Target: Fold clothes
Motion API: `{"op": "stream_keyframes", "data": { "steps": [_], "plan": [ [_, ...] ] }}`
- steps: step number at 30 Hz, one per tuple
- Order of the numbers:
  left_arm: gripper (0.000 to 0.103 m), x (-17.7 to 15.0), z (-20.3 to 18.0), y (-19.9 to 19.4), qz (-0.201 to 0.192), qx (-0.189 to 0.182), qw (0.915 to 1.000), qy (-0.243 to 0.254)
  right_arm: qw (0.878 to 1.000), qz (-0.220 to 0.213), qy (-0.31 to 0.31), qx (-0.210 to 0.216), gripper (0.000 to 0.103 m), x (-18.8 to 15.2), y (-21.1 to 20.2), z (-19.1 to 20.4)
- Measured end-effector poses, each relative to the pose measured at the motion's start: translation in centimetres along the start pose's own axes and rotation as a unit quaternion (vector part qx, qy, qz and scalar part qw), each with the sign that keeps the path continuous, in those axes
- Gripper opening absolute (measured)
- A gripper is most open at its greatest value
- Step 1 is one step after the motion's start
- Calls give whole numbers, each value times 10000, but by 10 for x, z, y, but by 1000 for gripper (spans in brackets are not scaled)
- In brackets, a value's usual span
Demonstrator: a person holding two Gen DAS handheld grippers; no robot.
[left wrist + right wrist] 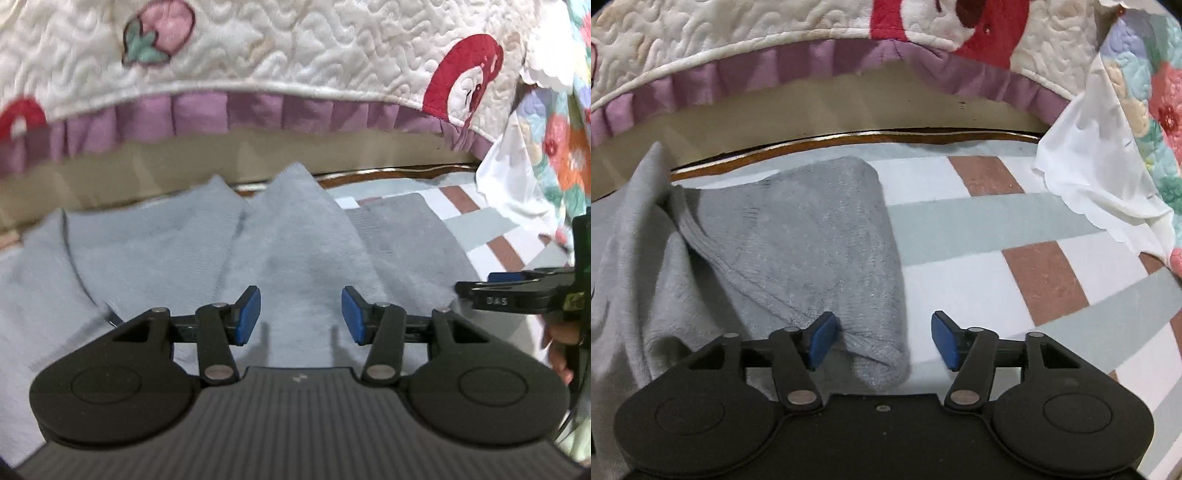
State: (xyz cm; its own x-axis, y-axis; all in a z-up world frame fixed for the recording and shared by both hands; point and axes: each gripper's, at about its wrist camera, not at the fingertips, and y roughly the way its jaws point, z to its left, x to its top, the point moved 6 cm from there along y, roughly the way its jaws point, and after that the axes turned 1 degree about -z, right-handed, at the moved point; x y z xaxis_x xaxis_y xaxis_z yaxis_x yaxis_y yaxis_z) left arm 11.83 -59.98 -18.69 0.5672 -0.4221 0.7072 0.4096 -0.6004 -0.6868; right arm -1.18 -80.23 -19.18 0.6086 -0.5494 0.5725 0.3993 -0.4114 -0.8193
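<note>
Garment inspection: the grey sweater (pixel 177 251) lies part-folded on the checked blanket (pixel 1015 236) on the floor, one sleeve (pixel 812 229) turned across toward my right gripper (pixel 882 339). That gripper stands apart with the cuff between its pads, unpressed. My left gripper (pixel 301 317) hovers over the body, pads apart, holding nothing. Step in hand, in my judgement: between folds (sleeve laid, body outstanding). Next move calls for gripping a hem edge. Open blanket lies rightward; the quilted bedspread (pixel 295 48) and bed frame crowd the far side.
</note>
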Motion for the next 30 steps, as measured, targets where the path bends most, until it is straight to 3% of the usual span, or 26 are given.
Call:
{"op": "stream_keyframes", "data": {
  "steps": [3,6,7,8,9,10,13,15,17,19,20,22,25,30],
  "plan": [
    [48,-13,0,11,130,180,9998,-16,9996,-93,268,6,71,1,5,-6],
    [48,-21,4,18,182,148,9997,-89,9979,-293,533,202,67,4,13,-10],
    [48,-23,5,20,180,147,9997,-117,9962,-359,673,420,59,6,14,-11],
    [48,-24,7,22,190,147,9996,-155,9937,-424,813,639,27,8,14,-11],
    [48,-25,10,25,186,176,9994,-223,9908,-494,937,839,14,9,14,-11],
    [48,-26,12,28,177,218,9992,-302,9909,-637,864,811,13,13,10,-9],
    [48,-29,16,30,93,294,9988,-387,9877,-1358,481,600,10,25,-12,-4],
    [48,-28,14,27,12,288,9989,-357,9766,-2071,435,391,8,41,-40,-10],
    [48,-28,13,23,-13,203,9990,-395,9601,-2768,291,-256,8,57,-72,-24],
    [48,-27,11,22,-18,94,9987,-493,9477,-3071,541,-678,8,67,-87,-52],
    [48,-28,9,24,-8,55,9988,-483,9438,-3116,755,-797,9,69,-89,-68],
    [49,-30,5,30,46,11,9991,-433,9481,-2746,1406,-765,9,59,-63,-100],
    [49,-36,-5,44,208,-85,9986,-472,9487,-1985,1962,-1484,6,24,-9,-136],
    [54,-35,-24,49,241,-60,9996,-111,9202,-1509,3430,-1135,15,-17,-1,-180]
  ]
}}
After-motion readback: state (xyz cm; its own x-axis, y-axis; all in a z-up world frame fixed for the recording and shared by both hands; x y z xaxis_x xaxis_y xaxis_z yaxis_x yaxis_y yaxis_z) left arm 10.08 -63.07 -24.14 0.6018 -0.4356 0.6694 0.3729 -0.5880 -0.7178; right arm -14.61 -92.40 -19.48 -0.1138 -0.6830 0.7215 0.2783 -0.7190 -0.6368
